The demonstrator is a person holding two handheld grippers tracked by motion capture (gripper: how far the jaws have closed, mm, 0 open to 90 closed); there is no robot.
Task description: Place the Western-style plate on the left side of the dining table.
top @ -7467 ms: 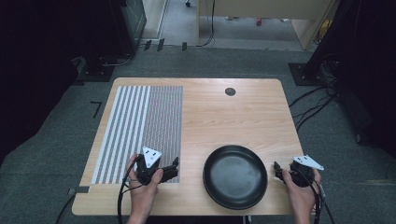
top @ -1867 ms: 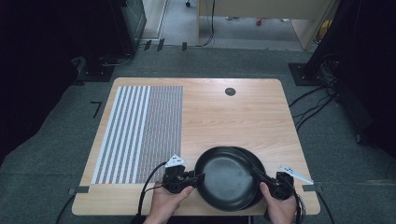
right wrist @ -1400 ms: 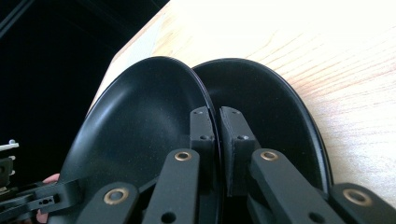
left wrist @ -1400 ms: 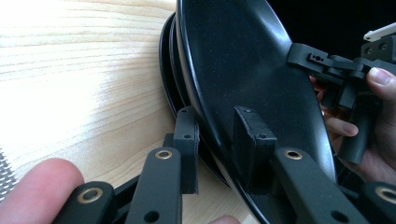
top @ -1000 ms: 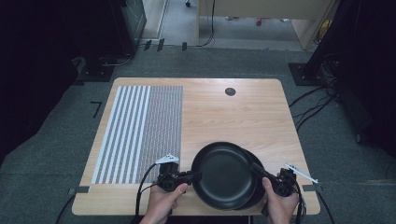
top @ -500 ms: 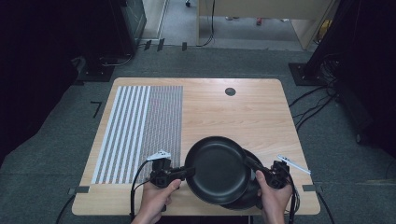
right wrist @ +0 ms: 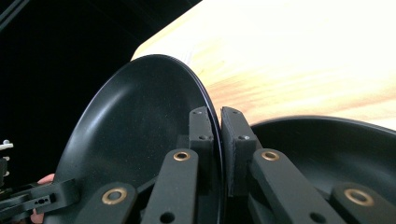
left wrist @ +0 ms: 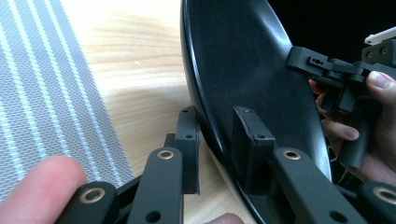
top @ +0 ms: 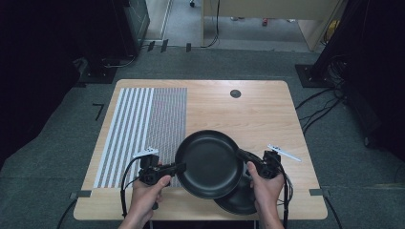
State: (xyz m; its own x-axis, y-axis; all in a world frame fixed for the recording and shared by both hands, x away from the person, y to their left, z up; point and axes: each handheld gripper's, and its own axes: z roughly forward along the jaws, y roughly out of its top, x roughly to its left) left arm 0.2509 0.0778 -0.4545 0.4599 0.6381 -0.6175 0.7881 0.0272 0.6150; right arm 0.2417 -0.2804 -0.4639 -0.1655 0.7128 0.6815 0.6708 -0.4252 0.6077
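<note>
Striped mat (top: 143, 131): lies on the wooden table (top: 258, 114) at about 9 o'clock from the pans, flat, its near corner just beside the left gripper.
Left gripper (top: 177, 167): jaws clamped on the rim of the upper black pan (top: 209, 163) at its 9 o'clock edge, one jaw inside, one outside.
Upper black pan: held above the table near the front edge, overlapping and partly hiding the lower black pan (top: 239, 200).
Lower black pan: sits on the table at 5 o'clock from the upper one, directly beneath it.
Right gripper (top: 244, 156): jaws pinched on the upper pan's rim at 3 o'clock.
Dark round spot (top: 235, 93): on the table at 12 o'clock, well apart.
</note>
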